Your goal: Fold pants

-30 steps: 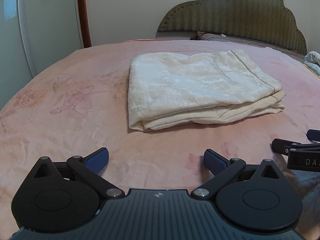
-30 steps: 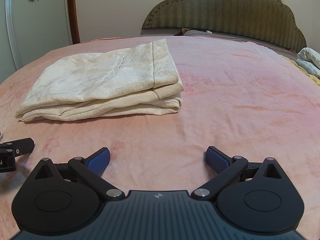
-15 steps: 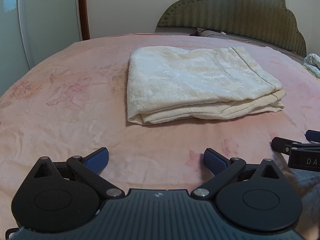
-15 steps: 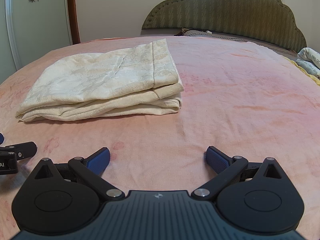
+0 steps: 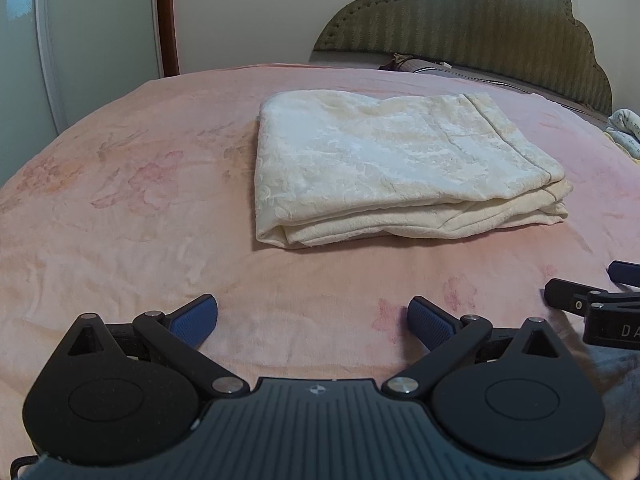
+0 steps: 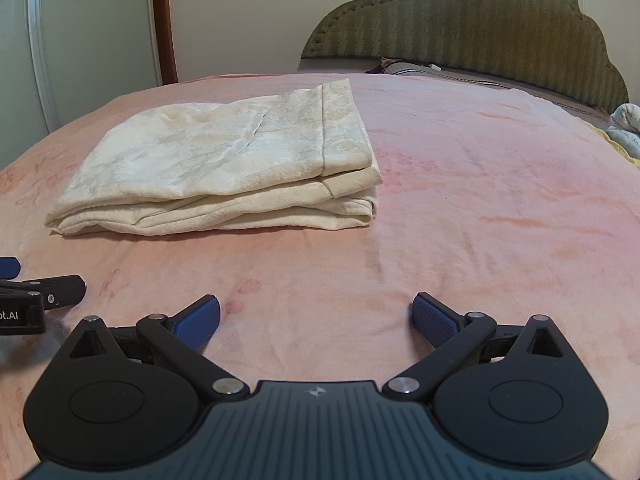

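Cream patterned pants [image 5: 396, 164] lie folded into a flat stack on the pink bedspread [image 5: 120, 208]; the right wrist view shows the same pants [image 6: 224, 160] left of centre. My left gripper [image 5: 312, 318] hovers open near the bed's front, well short of the stack, with nothing between its blue pads. My right gripper [image 6: 316, 316] is open too and holds nothing, set back from the stack. Each gripper shows at the edge of the other's view: right gripper [image 5: 592, 300], left gripper [image 6: 36, 292].
A green padded headboard [image 5: 480, 32] and a pillow [image 5: 424, 66] stand at the far end. Another bundle of light fabric [image 6: 626, 124] lies at the right edge. A wardrobe door [image 5: 24, 60] and wooden frame [image 5: 166, 20] rise on the left.
The left wrist view has crept slightly closer to the pants and tilted down a little. The right gripper has barely moved. The stack lies unchanged.
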Demonstrator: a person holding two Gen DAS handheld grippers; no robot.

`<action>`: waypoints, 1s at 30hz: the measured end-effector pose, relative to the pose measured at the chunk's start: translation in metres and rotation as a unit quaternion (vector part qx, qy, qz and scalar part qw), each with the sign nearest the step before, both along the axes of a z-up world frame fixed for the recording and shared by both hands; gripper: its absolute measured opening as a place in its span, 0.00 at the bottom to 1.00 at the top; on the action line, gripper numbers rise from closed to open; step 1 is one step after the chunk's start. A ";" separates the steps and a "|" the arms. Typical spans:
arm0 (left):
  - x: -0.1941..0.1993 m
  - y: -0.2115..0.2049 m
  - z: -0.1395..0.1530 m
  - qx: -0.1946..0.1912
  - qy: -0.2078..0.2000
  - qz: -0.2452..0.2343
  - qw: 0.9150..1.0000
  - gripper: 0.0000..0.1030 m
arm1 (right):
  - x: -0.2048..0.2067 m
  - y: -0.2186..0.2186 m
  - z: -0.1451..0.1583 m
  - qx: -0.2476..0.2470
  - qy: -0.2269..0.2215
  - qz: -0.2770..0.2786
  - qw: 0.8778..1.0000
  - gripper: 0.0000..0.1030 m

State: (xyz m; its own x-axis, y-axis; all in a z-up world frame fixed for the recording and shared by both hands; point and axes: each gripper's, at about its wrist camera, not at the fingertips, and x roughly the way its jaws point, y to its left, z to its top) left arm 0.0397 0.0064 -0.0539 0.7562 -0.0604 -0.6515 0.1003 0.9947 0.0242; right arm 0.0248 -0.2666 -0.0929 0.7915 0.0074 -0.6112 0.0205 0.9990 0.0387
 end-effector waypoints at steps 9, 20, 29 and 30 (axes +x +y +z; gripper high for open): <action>-0.001 -0.003 -0.002 0.008 -0.001 -0.002 1.000 1.00 | 0.000 0.003 -0.001 -0.009 0.001 0.014 1.000 1.00; -0.001 -0.002 -0.002 -0.002 0.003 -0.001 1.000 1.00 | -0.001 0.001 -0.002 -0.006 0.000 0.014 1.000 1.00; -0.001 -0.002 -0.002 0.000 0.004 -0.003 1.000 1.00 | -0.001 0.001 -0.002 -0.004 -0.001 0.013 1.000 1.00; -0.001 -0.002 -0.002 0.000 0.004 -0.003 1.000 1.00 | -0.001 0.001 -0.002 -0.004 -0.001 0.013 1.000 1.00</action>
State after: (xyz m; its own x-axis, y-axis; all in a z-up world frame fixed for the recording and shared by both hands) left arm 0.0386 0.0042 -0.0560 0.7502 -0.0652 -0.6579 0.1064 0.9941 0.0229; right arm 0.0234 -0.2656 -0.0947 0.7921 0.0240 -0.6100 -0.0065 0.9995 0.0309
